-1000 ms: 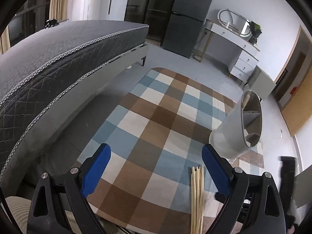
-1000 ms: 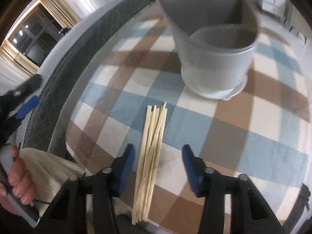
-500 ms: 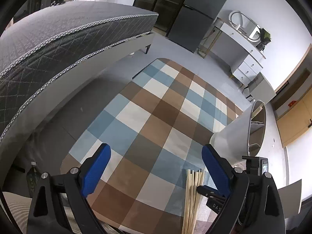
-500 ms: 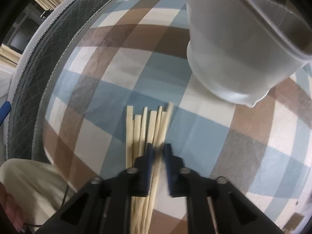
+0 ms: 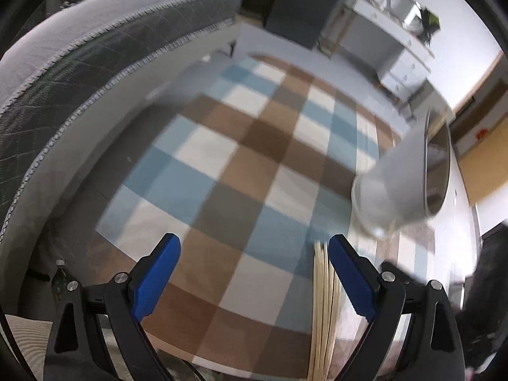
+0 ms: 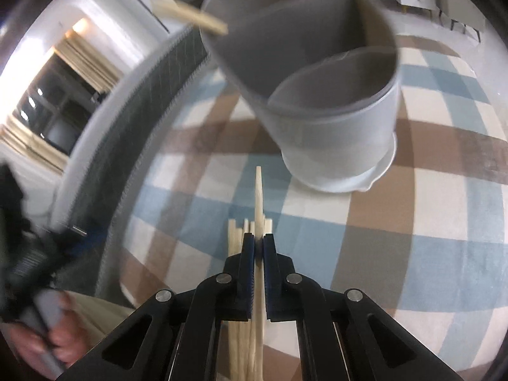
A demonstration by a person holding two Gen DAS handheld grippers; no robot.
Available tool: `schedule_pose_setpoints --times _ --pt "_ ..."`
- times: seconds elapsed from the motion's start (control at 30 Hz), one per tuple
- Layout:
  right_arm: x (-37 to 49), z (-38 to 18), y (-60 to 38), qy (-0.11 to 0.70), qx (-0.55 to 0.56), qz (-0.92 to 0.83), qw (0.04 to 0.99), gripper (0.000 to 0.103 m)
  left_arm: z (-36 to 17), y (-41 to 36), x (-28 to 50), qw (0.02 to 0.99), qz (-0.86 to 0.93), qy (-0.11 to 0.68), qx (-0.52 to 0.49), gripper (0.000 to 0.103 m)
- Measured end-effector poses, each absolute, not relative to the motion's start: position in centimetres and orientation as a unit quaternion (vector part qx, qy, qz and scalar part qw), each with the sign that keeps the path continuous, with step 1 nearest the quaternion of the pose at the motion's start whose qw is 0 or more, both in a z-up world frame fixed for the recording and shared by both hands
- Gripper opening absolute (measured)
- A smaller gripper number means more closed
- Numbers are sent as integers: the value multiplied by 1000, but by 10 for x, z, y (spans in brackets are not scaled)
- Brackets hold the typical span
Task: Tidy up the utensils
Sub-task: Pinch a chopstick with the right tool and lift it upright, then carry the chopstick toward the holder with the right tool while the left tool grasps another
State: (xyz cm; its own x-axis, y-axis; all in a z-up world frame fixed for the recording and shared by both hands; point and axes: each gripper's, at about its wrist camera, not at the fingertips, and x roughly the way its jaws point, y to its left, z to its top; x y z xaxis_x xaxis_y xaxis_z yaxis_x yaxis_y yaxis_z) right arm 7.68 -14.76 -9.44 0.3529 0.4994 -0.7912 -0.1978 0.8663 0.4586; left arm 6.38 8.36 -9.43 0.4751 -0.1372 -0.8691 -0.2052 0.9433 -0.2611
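Observation:
My right gripper (image 6: 258, 244) is shut on one pale wooden chopstick (image 6: 258, 190), whose tip points toward the grey divided utensil holder (image 6: 333, 120). Below it, several more chopsticks (image 6: 236, 235) lie in a bundle on the checked rug. Another chopstick (image 6: 187, 14) sticks out over the holder's far left rim. In the left wrist view my left gripper (image 5: 254, 263) is open above the rug with nothing between its fingers. There the chopstick bundle (image 5: 322, 301) lies just inside the right finger, and the holder (image 5: 403, 184) stands at the right.
A blue, brown and cream checked rug (image 5: 254, 158) covers the floor. A grey quilted mattress (image 5: 79, 47) on its bed frame runs along the left. A white desk with drawers (image 5: 397, 50) stands at the far wall. A person's hand (image 6: 54, 343) shows at the lower left.
My right gripper closed on one chopstick from the bundle and lifted its tip off the rug toward the holder. My left gripper sank and tilted down, staying open.

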Motion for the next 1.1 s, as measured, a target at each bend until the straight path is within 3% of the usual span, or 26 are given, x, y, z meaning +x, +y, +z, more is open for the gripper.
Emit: schedule_pose_setpoints --times 0.3,0.53,0.63,0.77,0.93,1.1 --pt "68 -59 -186 446 206 218 843 4 -131 44 67 810 -15 574 -118 91" --pt "61 -39 -205 400 207 216 866 4 -137 15 70 805 -9 587 -84 84" --pt "59 -35 -214 390 212 217 869 4 -141 3 71 804 -4 592 -52 73" --pt "62 -35 -226 390 220 215 868 4 -149 0 72 792 6 609 -51 48" --pt "62 -36 -237 390 227 209 867 4 -150 -5 71 794 10 606 -47 38" --pt "61 -34 -243 391 238 209 864 4 -150 -9 69 794 -5 605 -54 10"
